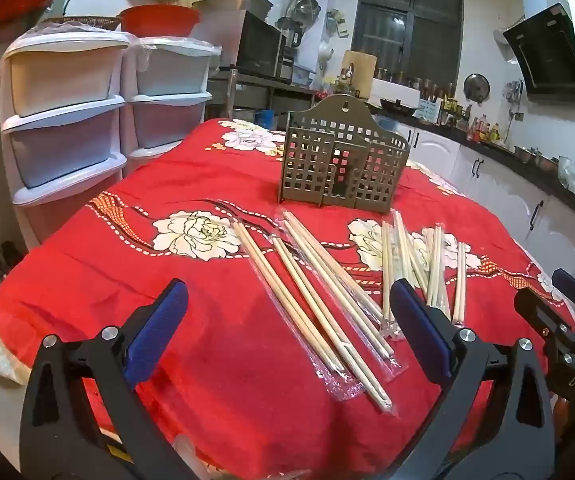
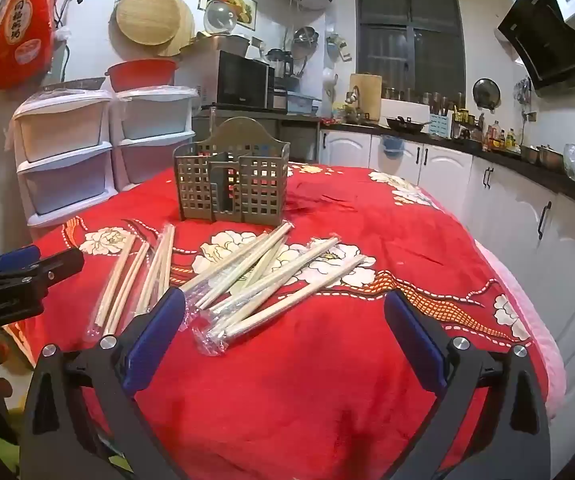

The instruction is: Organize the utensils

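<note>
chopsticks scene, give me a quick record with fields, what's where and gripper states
surface: red floral tablecloth
holder: brown grid utensil holder, upright, at far side of cloth, looks empty
chopsticks: left group of chopsticks and right group of chopsticks, plastic-sleeved, flat on cloth in front of holder
left hand-held gripper: open, holding nothing
right hand-held gripper: open, holding nothing
progress: none placed in holder yet

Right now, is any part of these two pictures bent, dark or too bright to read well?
Left wrist view: fisheye bends the drawers at the edge, corners are black, chopsticks stay sharp. Right wrist view: same curving along the cabinets, the window is dark, wrappers glint slightly.
</note>
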A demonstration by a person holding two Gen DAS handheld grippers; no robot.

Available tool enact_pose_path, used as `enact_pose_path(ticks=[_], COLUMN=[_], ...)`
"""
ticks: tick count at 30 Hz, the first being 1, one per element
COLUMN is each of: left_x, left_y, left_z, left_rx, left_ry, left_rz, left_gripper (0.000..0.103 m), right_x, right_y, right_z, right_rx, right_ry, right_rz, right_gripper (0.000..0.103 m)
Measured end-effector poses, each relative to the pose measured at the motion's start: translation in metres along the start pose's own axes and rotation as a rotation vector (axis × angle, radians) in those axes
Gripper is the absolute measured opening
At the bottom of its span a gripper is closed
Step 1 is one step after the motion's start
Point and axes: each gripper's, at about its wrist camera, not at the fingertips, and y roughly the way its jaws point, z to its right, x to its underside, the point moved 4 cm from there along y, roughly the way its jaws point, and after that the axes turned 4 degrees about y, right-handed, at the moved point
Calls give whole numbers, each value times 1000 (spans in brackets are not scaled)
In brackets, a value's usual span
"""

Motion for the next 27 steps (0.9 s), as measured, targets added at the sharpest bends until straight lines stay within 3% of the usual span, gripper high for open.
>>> enact_pose_path(ticks=[27], left_x=[-4], left_y=[-3], left_z=[-3], left_rx=[0], left_ry=[-3], left_rz=[2], left_gripper=[93], right_x=[2], right_y=[2], right_z=[3], right_rx=[-3], right_ry=[23], right_rz=[-12], right_gripper=[97])
